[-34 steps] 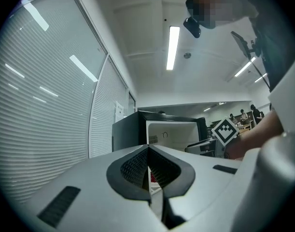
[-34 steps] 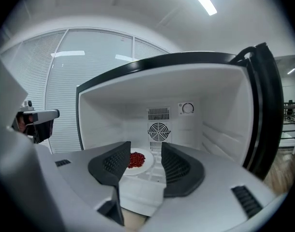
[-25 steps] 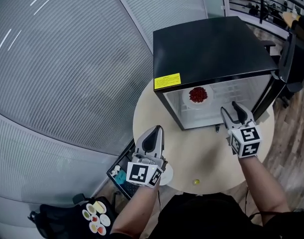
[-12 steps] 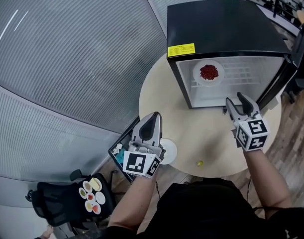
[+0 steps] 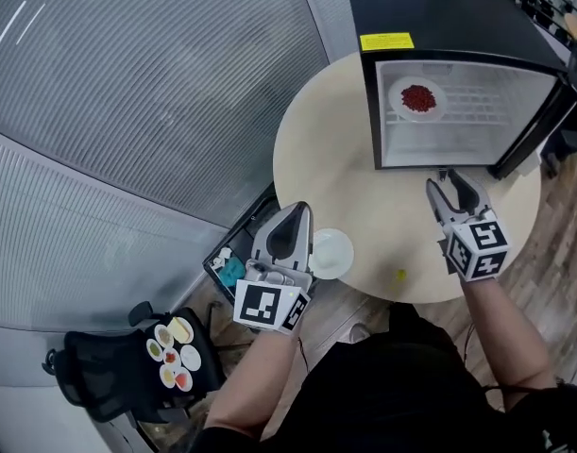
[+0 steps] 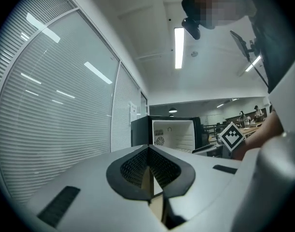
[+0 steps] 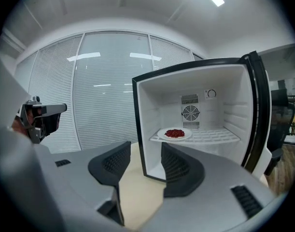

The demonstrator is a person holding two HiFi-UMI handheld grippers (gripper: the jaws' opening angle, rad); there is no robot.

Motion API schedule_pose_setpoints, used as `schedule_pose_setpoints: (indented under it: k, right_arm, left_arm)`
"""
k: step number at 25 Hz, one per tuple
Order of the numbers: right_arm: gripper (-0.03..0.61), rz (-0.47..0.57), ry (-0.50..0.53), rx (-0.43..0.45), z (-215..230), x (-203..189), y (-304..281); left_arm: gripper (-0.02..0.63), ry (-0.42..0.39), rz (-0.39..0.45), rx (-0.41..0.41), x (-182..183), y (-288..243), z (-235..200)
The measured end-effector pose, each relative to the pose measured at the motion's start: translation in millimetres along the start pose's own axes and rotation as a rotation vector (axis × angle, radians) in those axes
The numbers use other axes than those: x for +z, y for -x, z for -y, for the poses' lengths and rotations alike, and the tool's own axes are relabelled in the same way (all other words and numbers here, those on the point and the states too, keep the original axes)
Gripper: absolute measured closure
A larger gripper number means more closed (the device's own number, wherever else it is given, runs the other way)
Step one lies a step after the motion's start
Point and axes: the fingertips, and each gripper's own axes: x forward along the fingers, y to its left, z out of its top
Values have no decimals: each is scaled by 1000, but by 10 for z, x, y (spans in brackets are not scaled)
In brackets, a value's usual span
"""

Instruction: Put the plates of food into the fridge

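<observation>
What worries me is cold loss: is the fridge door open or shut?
Open: the fridge door stands swung aside, showing the plate inside.

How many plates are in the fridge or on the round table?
2. One plate of red food on the fridge shelf; one white plate at the table's near edge, beside the left gripper. The small dishes on the chair aren't counted.

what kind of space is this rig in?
Probably an office: glass partition walls with blinds, a black office chair, and a mini fridge standing on a round table.
</observation>
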Motion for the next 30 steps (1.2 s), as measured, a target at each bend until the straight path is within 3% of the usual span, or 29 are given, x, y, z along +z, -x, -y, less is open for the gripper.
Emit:
schedule_pose_setpoints:
  k: [13, 30]
  right_arm:
    - [371, -45, 6, -38, -625, -511, 595]
    - [371, -191, -7, -38, -1001, -1701, 1093]
  left_arm:
    - [607, -36, -13, -64, -241, 711, -34]
    - [607, -19, -89, -152, -855, 1055, 317]
